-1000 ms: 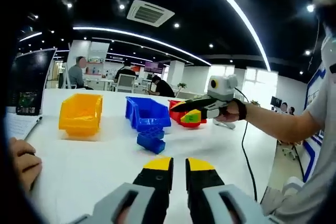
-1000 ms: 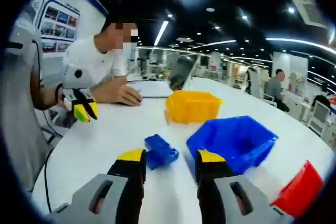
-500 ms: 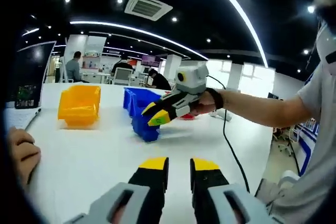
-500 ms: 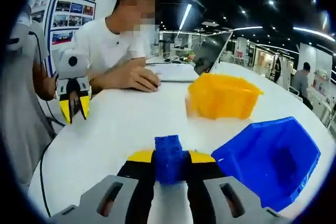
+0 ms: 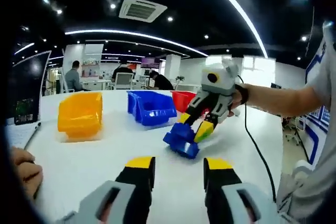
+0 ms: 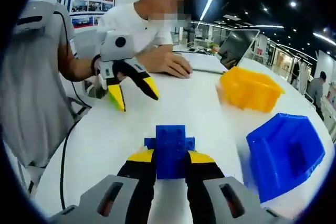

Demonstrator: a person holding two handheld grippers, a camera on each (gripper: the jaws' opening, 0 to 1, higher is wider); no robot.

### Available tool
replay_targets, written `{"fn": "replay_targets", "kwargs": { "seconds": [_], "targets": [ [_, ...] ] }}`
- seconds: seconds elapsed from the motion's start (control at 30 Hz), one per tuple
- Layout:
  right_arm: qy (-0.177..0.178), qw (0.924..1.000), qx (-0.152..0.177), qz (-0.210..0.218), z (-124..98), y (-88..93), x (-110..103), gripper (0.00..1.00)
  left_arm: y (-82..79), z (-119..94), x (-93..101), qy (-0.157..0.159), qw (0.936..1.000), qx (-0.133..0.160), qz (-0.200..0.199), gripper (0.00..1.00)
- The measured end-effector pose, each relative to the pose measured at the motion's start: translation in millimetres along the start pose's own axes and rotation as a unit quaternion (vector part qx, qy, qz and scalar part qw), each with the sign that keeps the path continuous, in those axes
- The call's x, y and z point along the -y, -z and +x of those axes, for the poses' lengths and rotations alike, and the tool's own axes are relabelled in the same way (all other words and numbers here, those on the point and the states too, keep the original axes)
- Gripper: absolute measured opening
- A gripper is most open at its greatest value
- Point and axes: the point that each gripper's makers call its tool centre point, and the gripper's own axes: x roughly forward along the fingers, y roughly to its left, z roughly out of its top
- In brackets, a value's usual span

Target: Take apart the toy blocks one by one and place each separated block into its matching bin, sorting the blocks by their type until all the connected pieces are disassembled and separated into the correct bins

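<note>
Two joined blue blocks (image 6: 169, 149) sit pinched in the right gripper (image 6: 169, 162), lifted above the worktop (image 6: 173, 108) near the blue bin (image 6: 283, 153). The left gripper (image 5: 173, 165) hangs spread and empty. Pulling off-axis could make the blocks slip free.

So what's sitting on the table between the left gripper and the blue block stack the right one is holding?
Nothing: in the left gripper view, only bare white table lies between the left gripper and the blue block stack.
</note>
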Motion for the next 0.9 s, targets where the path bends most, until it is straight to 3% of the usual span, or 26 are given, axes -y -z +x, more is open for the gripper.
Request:
{"fn": "replay_targets", "kwargs": {
  "seconds": [0.03,0.1,0.17,0.23,0.33,0.47,0.57,0.67,0.7,0.77,0.9],
  "targets": [
    [-0.009,0.9999,-0.004,-0.003,-1.3,3.0,-6.8,0.23,3.9,3.4,4.1,0.009,0.9999,-0.010,0.002,0.54],
    [-0.014,0.9999,-0.002,-0.002,-3.5,4.1,-12.4,0.23,9.4,10.5,15.4,0.027,0.9992,-0.026,0.014,0.62],
    [-0.016,0.9999,-0.002,-0.005,-4.7,4.8,-16.7,0.23,11.1,18.0,29.3,0.050,0.9975,-0.032,0.040,0.61],
    [-0.018,0.9998,-0.001,-0.008,-5.6,5.1,-19.8,0.23,6.5,28.8,38.3,0.058,0.9966,-0.020,0.055,0.61],
    [-0.027,0.9995,0.006,-0.015,-7.3,5.3,-24.8,0.23,1.2,42.1,43.6,0.071,0.9956,-0.006,0.061,0.61],
    [-0.032,0.9991,0.000,-0.029,-9.7,5.6,-30.2,0.23,-5.4,56.1,49.3,0.088,0.9912,-0.002,0.099,0.61],
    [-0.035,0.9983,-0.013,-0.045,-11.6,5.1,-34.2,0.23,-15.8,58.8,63.2,0.120,0.9843,0.009,0.129,0.59],
    [-0.042,0.9968,-0.027,-0.063,-10.8,4.7,-38.6,0.23,-9.9,62.2,69.4,0.135,0.9786,-0.013,0.155,0.53],
    [-0.045,0.9962,-0.030,-0.068,-10.2,3.8,-40.0,0.23,-2.5,63.7,68.8,0.134,0.9781,-0.034,0.155,0.46],
    [-0.049,0.9955,-0.036,-0.073,-9.3,2.7,-43.6,0.23,-4.8,67.4,65.5,0.122,0.9750,-0.027,0.184,0.42],
    [-0.041,0.9944,-0.049,-0.084,-9.3,3.7,-43.6,0.24,-4.8,64.9,67.1,0.131,0.9785,-0.032,0.156,0.42]
  ]
}}
